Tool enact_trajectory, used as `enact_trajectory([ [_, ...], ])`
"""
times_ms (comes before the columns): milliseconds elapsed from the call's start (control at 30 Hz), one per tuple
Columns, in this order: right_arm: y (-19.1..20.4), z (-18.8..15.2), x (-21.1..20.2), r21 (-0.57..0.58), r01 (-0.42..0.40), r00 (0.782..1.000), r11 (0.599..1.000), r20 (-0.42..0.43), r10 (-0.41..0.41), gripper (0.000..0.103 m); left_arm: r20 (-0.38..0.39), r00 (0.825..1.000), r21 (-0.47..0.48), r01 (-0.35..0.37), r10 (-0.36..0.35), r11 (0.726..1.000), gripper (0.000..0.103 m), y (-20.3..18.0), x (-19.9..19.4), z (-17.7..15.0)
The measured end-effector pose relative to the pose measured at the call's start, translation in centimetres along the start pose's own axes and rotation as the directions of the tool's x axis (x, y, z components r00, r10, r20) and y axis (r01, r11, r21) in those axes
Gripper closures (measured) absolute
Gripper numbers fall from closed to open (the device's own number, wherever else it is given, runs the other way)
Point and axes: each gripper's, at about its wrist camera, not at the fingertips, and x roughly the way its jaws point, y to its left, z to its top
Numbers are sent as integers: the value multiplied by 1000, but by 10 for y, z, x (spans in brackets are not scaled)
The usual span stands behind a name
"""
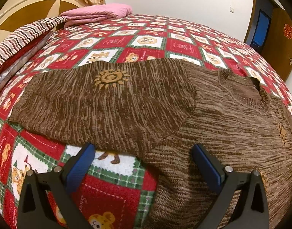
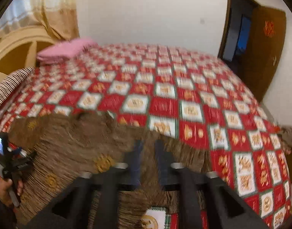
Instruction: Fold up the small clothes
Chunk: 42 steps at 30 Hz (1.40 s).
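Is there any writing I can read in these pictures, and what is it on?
"Swee", cut off by the left gripper: stitched on a red square of the bedspread.
Script on other red squares: too small to read.
Red emblem on the door: not legible.
Label on the gripper handle: blurred.
The brown sweater bears only sun motifs.

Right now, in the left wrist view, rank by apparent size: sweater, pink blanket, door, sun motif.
1. Sweater
2. Door
3. Pink blanket
4. Sun motif
Door and blanket look close; distance and fisheye make that unsure.
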Motion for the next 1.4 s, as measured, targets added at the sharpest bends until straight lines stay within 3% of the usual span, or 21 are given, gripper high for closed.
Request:
enact_trajectory([
  [33, -9, -9, 14, 20, 22, 999, 1000, -38, -21, 38, 1, 1000, -1, 2, -2, 1000, 0, 0, 0, 0],
  [233, -65, -54, 70, 164, 144, 970, 976, -218, -106, 38, 1, 1000, 0, 3, -3, 1000, 0, 1, 0, 0],
  [367, -88, -67, 89, 258, 128, 970, 958, -232, -68, 39, 2, 1000, -2, 4, -4, 1000, 0, 1, 1, 0],
  [433, -86, -69, 94, 251, 74, 973, 965, -230, -15, 62, 1, 1000, 0, 3, -3, 1000, 0, 1, 1, 0],
  [533, -70, -67, 93, 184, 62, 972, 981, -235, -17, 86, 2, 1000, -1, 5, -5, 1000, 0, 1, 0, 0],
  [600, -63, -62, 85, 154, 66, 976, 986, -214, -32, 91, 4, 1000, -3, 7, -7, 1000, 0, 1, 0, -1],
  [900, -28, -5, 21, 85, 7, 996, 996, -87, 0, 91, 10, 1000, -14, 23, -23, 1000, 0, 3, 0, 0],
  [1100, 24, 30, 6, -9, -68, 995, 998, -77, 67, 91, 12, 999, -18, 30, -30, 999, 0, 4, 0, 0],
  [1333, 100, 35, 35, -107, -206, 974, 973, -119, 193, 91, 12, 999, -18, 29, -29, 999, 0, 4, 0, -1],
  [1400, 124, 29, 57, -121, -301, 944, 946, -182, 277, 90, 12, 999, -18, 30, -30, 999, 0, 4, 0, -1],
])
